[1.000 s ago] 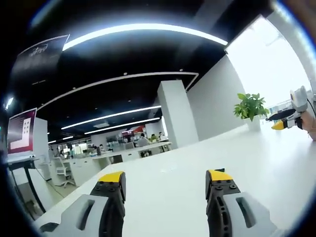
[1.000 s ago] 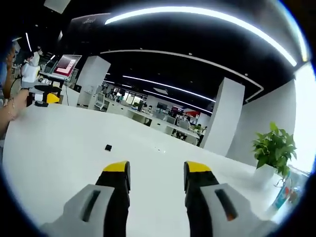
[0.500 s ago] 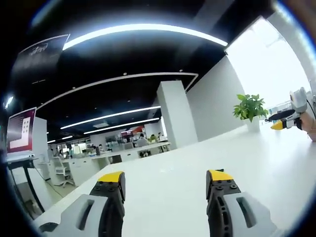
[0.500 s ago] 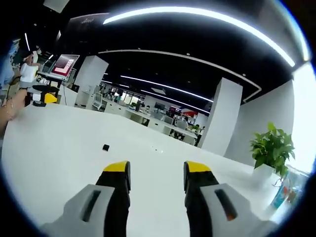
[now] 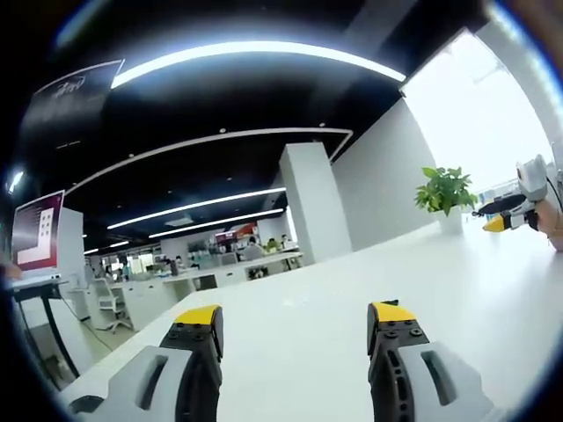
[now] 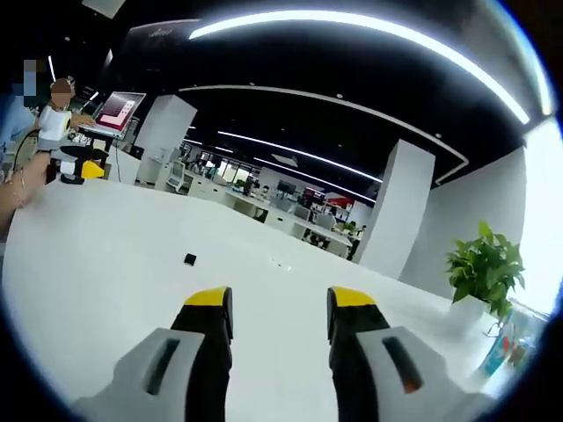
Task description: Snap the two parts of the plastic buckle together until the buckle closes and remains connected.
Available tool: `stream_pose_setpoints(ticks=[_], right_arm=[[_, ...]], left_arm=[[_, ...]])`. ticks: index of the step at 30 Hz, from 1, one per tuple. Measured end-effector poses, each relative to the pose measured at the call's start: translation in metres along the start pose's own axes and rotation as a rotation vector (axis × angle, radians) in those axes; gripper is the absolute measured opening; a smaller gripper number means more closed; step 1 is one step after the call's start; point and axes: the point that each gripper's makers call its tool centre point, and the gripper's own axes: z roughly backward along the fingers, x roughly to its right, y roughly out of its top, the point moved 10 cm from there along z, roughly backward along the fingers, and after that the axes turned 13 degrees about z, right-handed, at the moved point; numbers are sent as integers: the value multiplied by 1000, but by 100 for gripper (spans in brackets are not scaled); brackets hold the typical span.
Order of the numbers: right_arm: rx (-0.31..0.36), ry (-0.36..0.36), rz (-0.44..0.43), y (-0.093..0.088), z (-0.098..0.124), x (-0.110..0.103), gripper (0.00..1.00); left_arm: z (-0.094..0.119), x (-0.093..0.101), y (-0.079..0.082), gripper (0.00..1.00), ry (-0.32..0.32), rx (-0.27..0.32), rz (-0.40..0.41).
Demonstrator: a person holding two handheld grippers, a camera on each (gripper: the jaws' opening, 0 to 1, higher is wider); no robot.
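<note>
A small black piece [image 6: 190,258], perhaps one buckle part, lies alone on the white table [image 6: 106,255], ahead and a little left of my right gripper [image 6: 280,299]. That gripper is open, with nothing between its yellow-tipped jaws. My left gripper [image 5: 295,315] hovers low over the table [image 5: 317,325], also open and holding nothing. In the left gripper view the right gripper [image 5: 506,215] appears at the far right, held by a hand. In the right gripper view the left gripper [image 6: 79,165] appears at the far left, also in a hand.
A potted plant [image 5: 446,189] [image 6: 486,264] stands at the table's far edge. A monitor on a stand [image 6: 119,110] [image 5: 37,233] sits beyond the table's other end. White pillars and rows of office desks lie behind.
The right gripper view has shifted slightly, so the camera moved a little. The black piece stays in place and both grippers stay open.
</note>
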Motion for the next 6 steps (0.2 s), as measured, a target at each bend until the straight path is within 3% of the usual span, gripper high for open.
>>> stream_pose_setpoints(ticks=[6], right_arm=[[0,0,7,0,0,0,43]], left_arm=[[0,0,0,67,1,-4,-1]])
